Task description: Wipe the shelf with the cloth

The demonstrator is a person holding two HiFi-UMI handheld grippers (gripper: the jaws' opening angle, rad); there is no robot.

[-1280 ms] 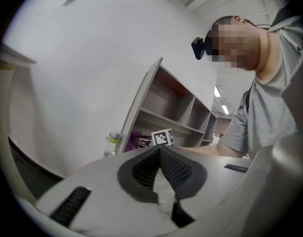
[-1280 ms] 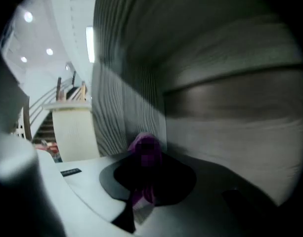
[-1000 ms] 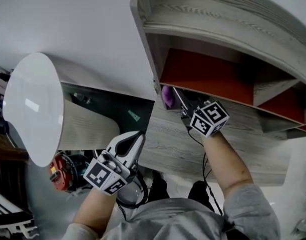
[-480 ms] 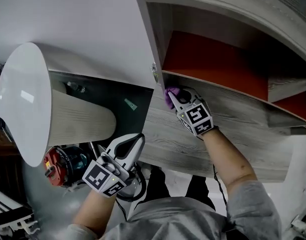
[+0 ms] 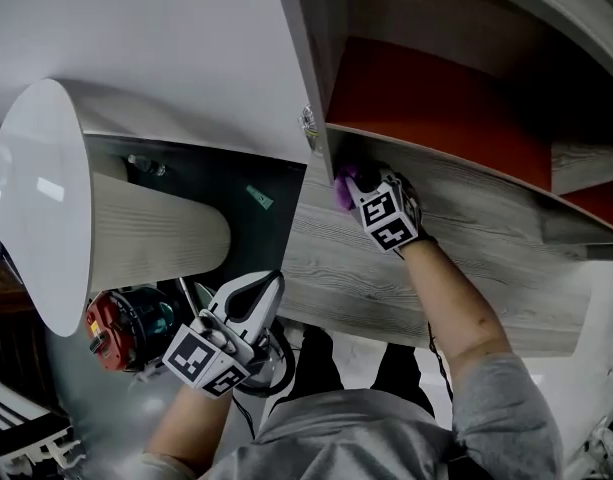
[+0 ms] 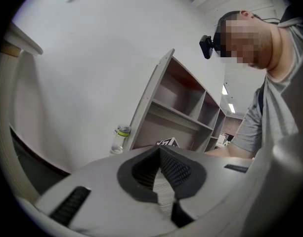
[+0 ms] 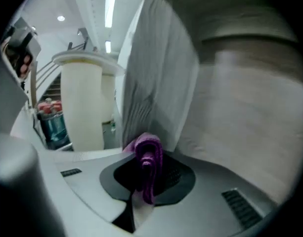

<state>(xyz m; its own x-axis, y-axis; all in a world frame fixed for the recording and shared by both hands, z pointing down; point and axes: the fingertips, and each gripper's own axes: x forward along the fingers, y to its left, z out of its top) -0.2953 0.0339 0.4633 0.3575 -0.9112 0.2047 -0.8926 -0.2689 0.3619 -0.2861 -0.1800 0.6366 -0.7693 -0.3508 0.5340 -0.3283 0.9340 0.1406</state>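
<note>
One cloth (image 5: 343, 185), one shelf (image 5: 486, 240).

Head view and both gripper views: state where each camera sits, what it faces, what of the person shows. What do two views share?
Head view: on the head, facing down at the shelf; forearms, left gripper, right gripper.
Left gripper view: on that gripper, angled up at the shelf; torso shows.
Right gripper view: on that gripper, facing the shelf's side; only the clamped cloth.
Shared: cloth, in head and right gripper views.
</note>
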